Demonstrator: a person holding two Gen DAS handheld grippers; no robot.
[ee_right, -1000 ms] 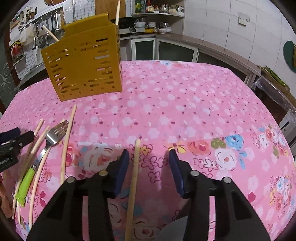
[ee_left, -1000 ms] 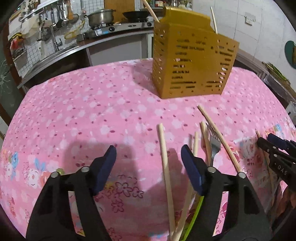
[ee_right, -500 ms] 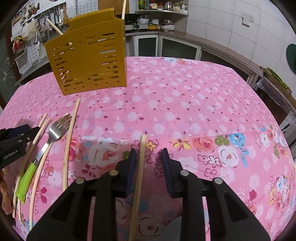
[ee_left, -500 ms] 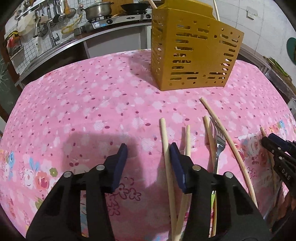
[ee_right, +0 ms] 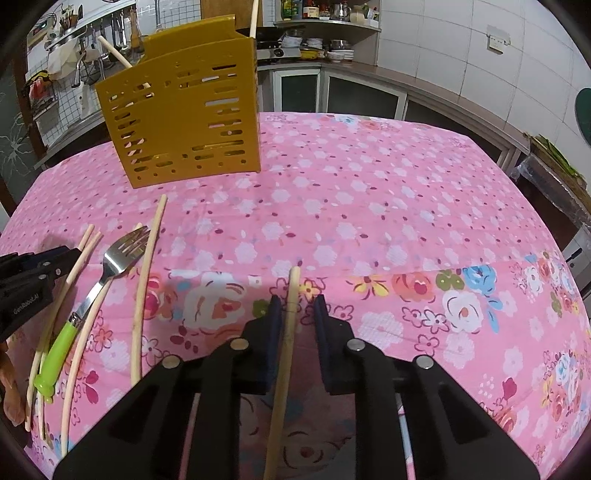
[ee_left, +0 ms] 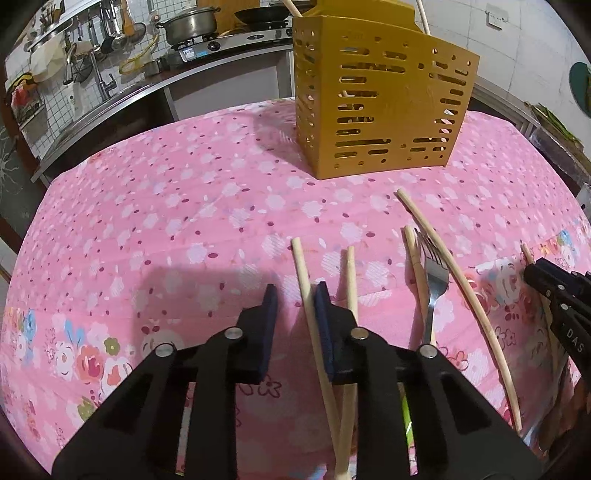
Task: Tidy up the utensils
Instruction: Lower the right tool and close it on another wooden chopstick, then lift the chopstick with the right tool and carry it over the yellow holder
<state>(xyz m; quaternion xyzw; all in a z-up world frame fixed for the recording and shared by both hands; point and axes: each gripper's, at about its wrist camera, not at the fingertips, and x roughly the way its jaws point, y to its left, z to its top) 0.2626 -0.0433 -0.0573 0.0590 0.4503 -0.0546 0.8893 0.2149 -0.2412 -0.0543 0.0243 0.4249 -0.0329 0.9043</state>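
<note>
Left wrist view, jaws: the left gripper (ee_left: 295, 288) has just been closing. Its blue pads now stand narrow around a pale wooden chopstick (ee_left: 301, 266) that lies close against the right-hand pad, with a gap to the other pad.
Right wrist view, jaws: the right gripper (ee_right: 297, 299) has also just been closing. It is narrow around a second chopstick (ee_right: 293, 280), and a gap shows beside the right-hand pad.
Counter: covered by a pink floral cloth (ee_left: 166, 221) with a fine woven texture, larger blooms toward the lower edge.
Holder: a mustard-yellow plastic caddy (ee_left: 380, 103), boxy, with walls pierced by slots and round holes. It stands upright at the upper centre.
Holder contents: two round wooden sticks (ee_left: 421, 14) poke above its rim.
Loose utensils: a steel fork (ee_right: 122, 251) with a glossy lime-green handle (ee_right: 55, 354) lies at lower left of the right wrist view, among several thin chopsticks (ee_right: 147, 266) lying flat.
Shapes: the chopsticks are slim pale rods that the fisheye lens makes look bowed.
</note>
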